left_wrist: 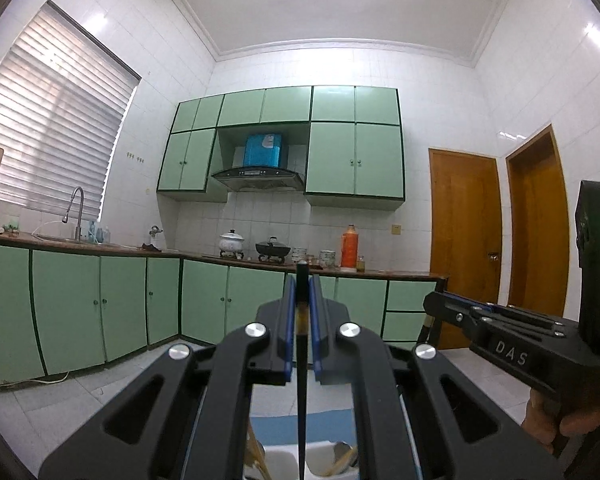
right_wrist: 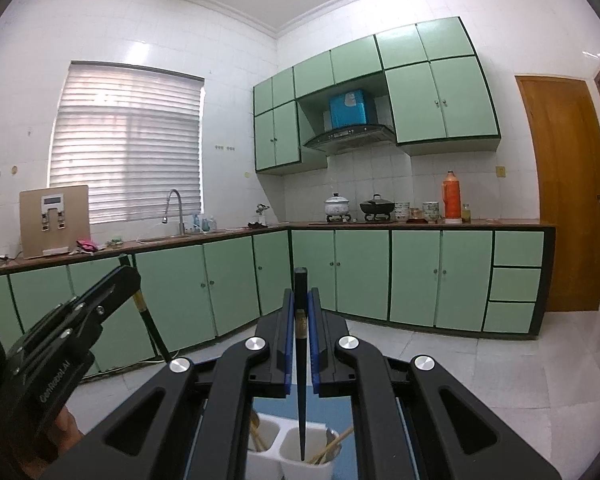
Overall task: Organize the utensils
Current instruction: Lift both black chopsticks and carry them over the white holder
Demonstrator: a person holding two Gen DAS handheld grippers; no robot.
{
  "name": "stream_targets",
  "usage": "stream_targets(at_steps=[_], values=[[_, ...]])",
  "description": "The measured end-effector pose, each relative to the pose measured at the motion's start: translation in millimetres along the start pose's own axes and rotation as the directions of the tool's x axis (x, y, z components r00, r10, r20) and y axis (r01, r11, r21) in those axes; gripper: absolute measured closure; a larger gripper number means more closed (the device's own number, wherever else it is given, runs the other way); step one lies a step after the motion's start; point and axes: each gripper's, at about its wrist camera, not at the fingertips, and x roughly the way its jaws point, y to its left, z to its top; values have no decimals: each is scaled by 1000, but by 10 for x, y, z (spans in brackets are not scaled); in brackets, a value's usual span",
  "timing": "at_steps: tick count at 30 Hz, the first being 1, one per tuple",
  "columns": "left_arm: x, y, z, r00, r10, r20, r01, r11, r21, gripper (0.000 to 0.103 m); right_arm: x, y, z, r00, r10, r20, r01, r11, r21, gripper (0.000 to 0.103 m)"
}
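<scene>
My left gripper (left_wrist: 302,280) is shut on a black chopstick (left_wrist: 301,380) that hangs point down over a white utensil holder (left_wrist: 280,458) at the bottom of the left wrist view. My right gripper (right_wrist: 301,294) is shut on another black chopstick (right_wrist: 301,384); its tip sits in the right compartment of the white holder (right_wrist: 288,430), where wooden chopsticks (right_wrist: 332,446) lean. The holder stands on a blue mat (right_wrist: 332,408). Each gripper shows in the other's view: the right one (left_wrist: 432,306) and the left one (right_wrist: 126,274), both held beside each other.
Green base cabinets (right_wrist: 360,276) with a brown counter run along the far walls. On it stand a sink tap (right_wrist: 174,208), pots (right_wrist: 376,206), an orange thermos (right_wrist: 452,200) and a water dispenser (right_wrist: 54,226). Wooden doors (left_wrist: 464,248) stand at the right. White floor tiles (right_wrist: 460,360) lie below.
</scene>
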Motion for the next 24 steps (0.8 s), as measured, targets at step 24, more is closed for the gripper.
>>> stream_targets(at_steps=[24], values=[[917,400,-977,982,42,-185,-43,999,-5,97,987,-257,-932,987,5,-162,2,999,46,96]])
